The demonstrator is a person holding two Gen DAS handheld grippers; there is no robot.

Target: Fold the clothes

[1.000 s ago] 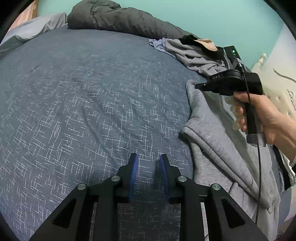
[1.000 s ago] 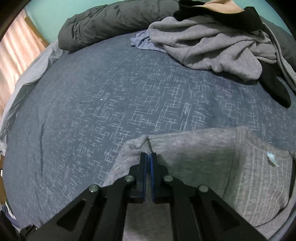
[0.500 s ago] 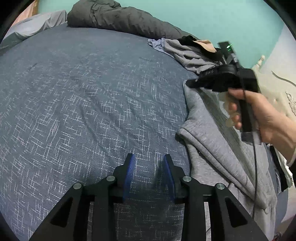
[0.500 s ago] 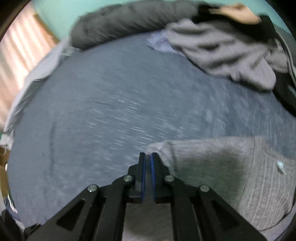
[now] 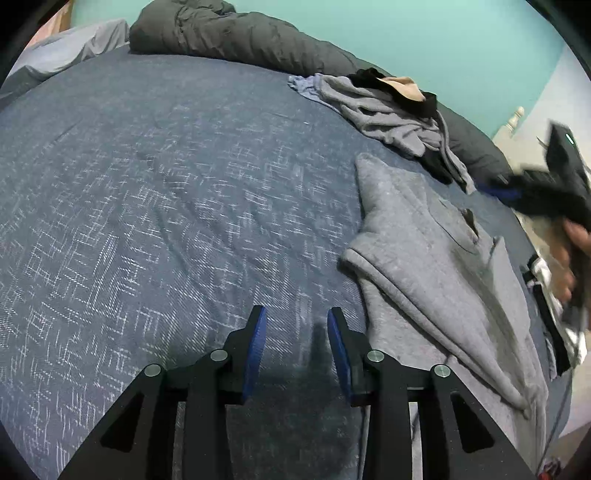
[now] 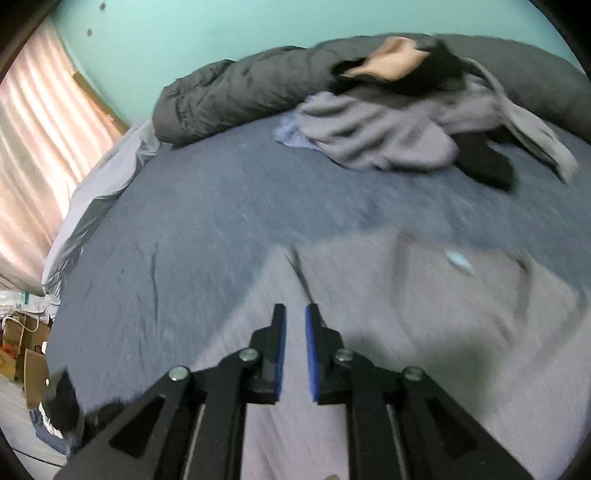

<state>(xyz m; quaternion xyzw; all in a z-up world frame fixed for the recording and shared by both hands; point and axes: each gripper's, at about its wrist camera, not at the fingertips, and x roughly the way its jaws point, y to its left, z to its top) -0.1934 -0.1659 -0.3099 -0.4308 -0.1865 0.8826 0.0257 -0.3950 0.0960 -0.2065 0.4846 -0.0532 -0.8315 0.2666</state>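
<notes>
The left gripper [image 5: 296,325] is hovering with fingers spread wide over the dark blue bedspread [image 5: 166,192], gripping nothing. The right gripper [image 6: 295,325] is hanging slightly parted and empty above the grey sweatshirt [image 6: 424,332], which is lying flat near the bed's edge. A heap of clothes [image 6: 388,136] is sitting beyond, against a rolled dark duvet [image 6: 236,96] under a turquoise wall [image 6: 221,33]; a pink curtain [image 6: 40,140] is hanging left.

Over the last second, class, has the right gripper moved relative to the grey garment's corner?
Yes. The right gripper has let go of the grey garment and pulled back to the right, away from its corner, its jaws now apart.
</notes>
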